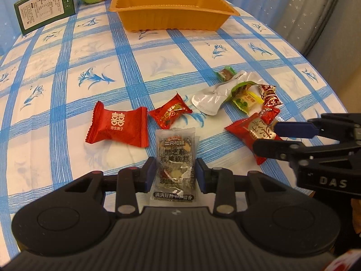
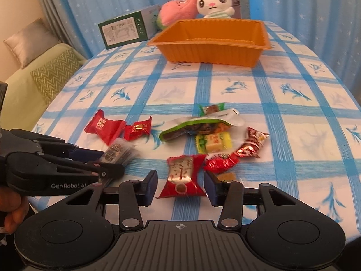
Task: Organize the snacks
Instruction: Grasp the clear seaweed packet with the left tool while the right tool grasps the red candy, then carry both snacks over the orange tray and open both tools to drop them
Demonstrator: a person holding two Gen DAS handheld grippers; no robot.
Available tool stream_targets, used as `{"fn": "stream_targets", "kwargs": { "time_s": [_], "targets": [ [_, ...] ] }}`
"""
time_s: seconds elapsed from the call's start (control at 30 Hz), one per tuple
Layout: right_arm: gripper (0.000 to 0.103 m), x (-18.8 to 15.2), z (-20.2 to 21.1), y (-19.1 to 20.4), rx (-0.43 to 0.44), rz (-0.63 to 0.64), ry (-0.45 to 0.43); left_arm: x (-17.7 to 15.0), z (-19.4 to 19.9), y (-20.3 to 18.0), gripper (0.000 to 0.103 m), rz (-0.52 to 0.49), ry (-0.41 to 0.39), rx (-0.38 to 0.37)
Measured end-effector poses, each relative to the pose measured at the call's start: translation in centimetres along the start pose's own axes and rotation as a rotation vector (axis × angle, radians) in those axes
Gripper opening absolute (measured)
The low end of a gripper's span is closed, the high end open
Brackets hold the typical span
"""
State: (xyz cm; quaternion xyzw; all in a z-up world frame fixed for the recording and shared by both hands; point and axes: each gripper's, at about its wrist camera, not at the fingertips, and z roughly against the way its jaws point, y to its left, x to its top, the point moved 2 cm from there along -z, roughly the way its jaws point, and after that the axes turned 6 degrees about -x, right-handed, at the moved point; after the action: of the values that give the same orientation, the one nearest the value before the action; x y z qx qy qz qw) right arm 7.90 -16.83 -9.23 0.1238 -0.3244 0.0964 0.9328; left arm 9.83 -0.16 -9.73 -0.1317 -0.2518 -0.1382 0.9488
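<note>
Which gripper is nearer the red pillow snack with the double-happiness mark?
Left. The left gripper, shut on the clear sesame-cake packet, sits just beside the red pillow snack. The right gripper straddles another red snack farther off.

- Right claw, housing, seen from left wrist view: white letters "DAS".
- Left claw, housing, seen from right wrist view: "GenRobot.AI".
- Clear wrapper snack: top line "三只松鼠"; large dark characters below, partly legible; digits "2025" followed by unreadable ones; bottom band "满满好料", rest unclear.
- Large red candy: white double-happiness sign "囍", beneath it "早生贵子".
- Small red candy: gold double-happiness sign, small print unreadable.
- Red-and-gold candy: large brush-style characters on gold panel, not legible.
- Green box: white label panel of fine print, too small to read.
</note>
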Motion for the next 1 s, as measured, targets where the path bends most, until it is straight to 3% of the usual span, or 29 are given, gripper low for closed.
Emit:
{"fn": "stream_targets", "kwargs": {
  "time_s": [0.37,0.7,1.0],
  "targets": [
    [0.029,-0.1,-2.2,0.9,-0.035,0.070,0.040,-0.1,-0.2,-0.1,0.035,0.007,-0.006,-0.005],
    [0.025,-0.3,-1.5,0.7,-0.022,0.058,0.014,-0.2,-0.2,-0.5,0.034,-0.004,-0.010,0.008],
    [0.025,0.4,1.2,-0.1,-0.017,0.010,-0.054,-0.1,2.0,-1.4,0.034,0.021,-0.082,0.017]
  ]
}}
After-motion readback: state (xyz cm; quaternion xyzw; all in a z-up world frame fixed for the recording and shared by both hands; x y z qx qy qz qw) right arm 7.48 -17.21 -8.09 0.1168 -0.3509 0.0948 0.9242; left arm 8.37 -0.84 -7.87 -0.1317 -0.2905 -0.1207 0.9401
